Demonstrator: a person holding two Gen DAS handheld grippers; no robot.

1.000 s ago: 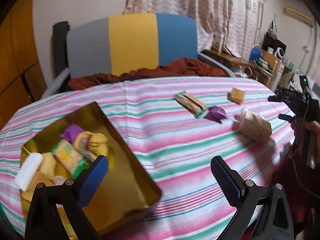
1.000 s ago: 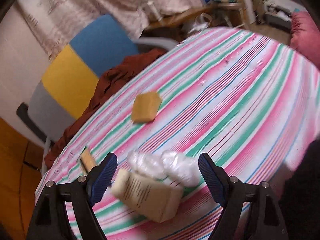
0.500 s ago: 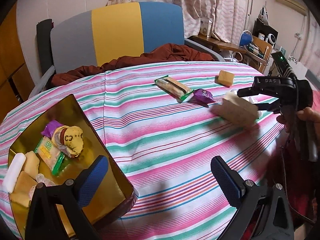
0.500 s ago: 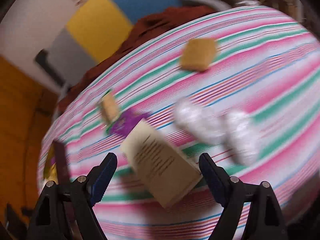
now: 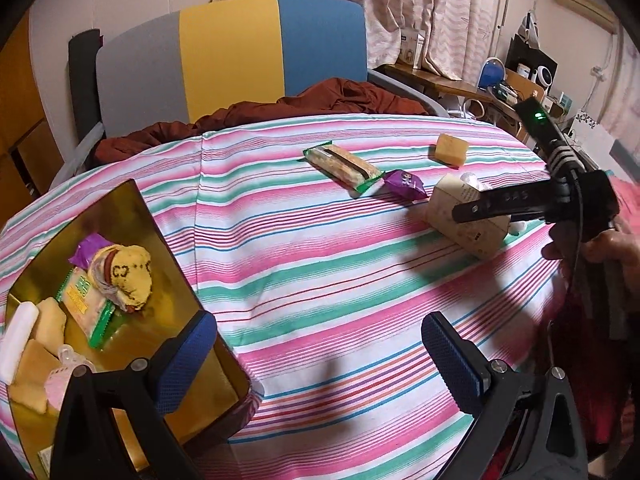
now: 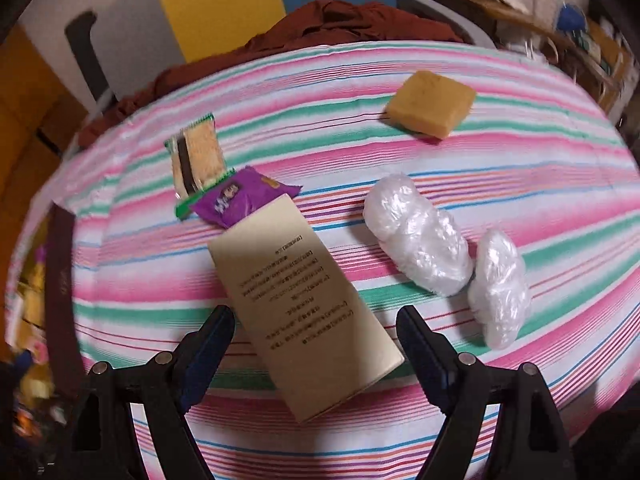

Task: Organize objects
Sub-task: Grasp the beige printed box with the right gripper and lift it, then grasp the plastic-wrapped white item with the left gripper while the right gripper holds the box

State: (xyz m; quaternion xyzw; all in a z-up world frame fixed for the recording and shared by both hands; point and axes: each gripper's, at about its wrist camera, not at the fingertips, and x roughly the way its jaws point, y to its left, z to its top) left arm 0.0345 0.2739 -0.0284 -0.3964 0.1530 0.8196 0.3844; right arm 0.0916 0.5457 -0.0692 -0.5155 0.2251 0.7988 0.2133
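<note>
A beige printed box (image 6: 298, 312) lies flat on the striped tablecloth, its near end between the fingers of my open right gripper (image 6: 316, 332), which straddles it without closing. It also shows in the left wrist view (image 5: 466, 218) under the right gripper (image 5: 496, 204). Beyond it lie a purple candy packet (image 6: 236, 200), a green-edged biscuit pack (image 6: 196, 164), a yellow block (image 6: 432, 104) and two clear-wrapped bundles (image 6: 420, 240). My left gripper (image 5: 316, 360) is open and empty above the near edge of the gold tray (image 5: 132, 216), which holds several snacks.
A chair (image 5: 232, 52) with grey, yellow and blue panels and a brown cloth (image 5: 280, 112) stands behind the table. A cluttered desk (image 5: 500, 88) is at the far right. The tablecloth (image 5: 320, 280) between tray and box is bare.
My right gripper has swung left and lowered over the beige box, which now sits between its fingers. My left gripper's view has shifted, bringing the right gripper closer in.
</note>
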